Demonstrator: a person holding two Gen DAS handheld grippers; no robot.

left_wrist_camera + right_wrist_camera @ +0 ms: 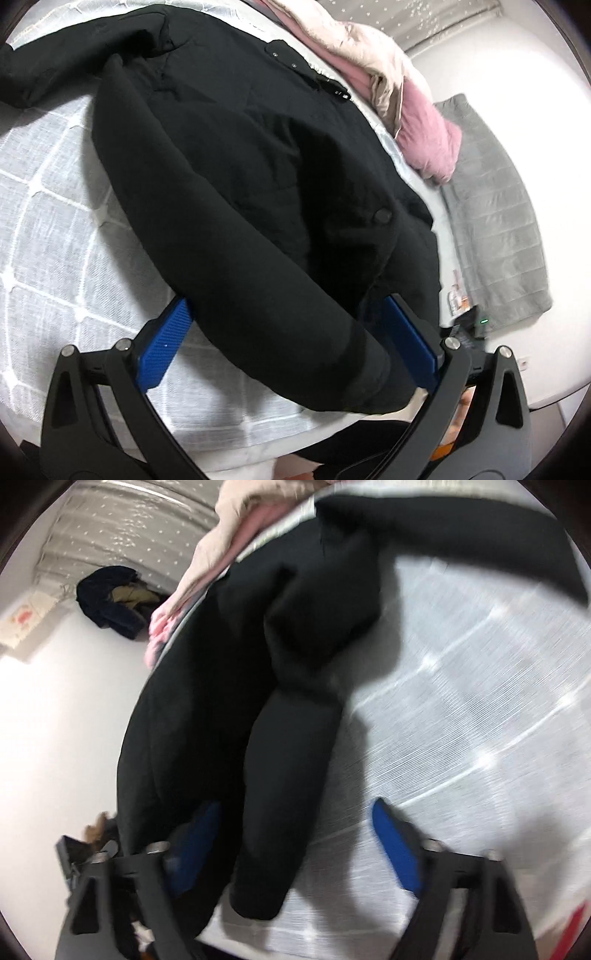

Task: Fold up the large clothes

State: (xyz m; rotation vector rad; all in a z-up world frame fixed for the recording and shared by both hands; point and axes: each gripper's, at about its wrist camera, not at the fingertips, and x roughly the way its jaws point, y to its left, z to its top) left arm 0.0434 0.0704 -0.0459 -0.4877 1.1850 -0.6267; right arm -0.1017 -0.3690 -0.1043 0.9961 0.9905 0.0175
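One black jacket lies spread on the bed, which has a white grid-pattern cover. Beside it sits one pink-and-beige quilt, and one grey blanket lies on the floor beyond the bed edge. In the right wrist view one dark heap of clothes sits on the floor by the curtain.

There are two tools. The left tool is wide open, its two blue pads either side of a jacket sleeve that runs between them; the sleeve covers both pad tips, and whether they touch it cannot be told. The right tool is also wide open, with the other sleeve lying between its pads; the left pad is partly hidden behind jacket cloth, the right one is apart over bare bed.

The right wrist view is motion-blurred, so the jacket's details there are hard to make out.
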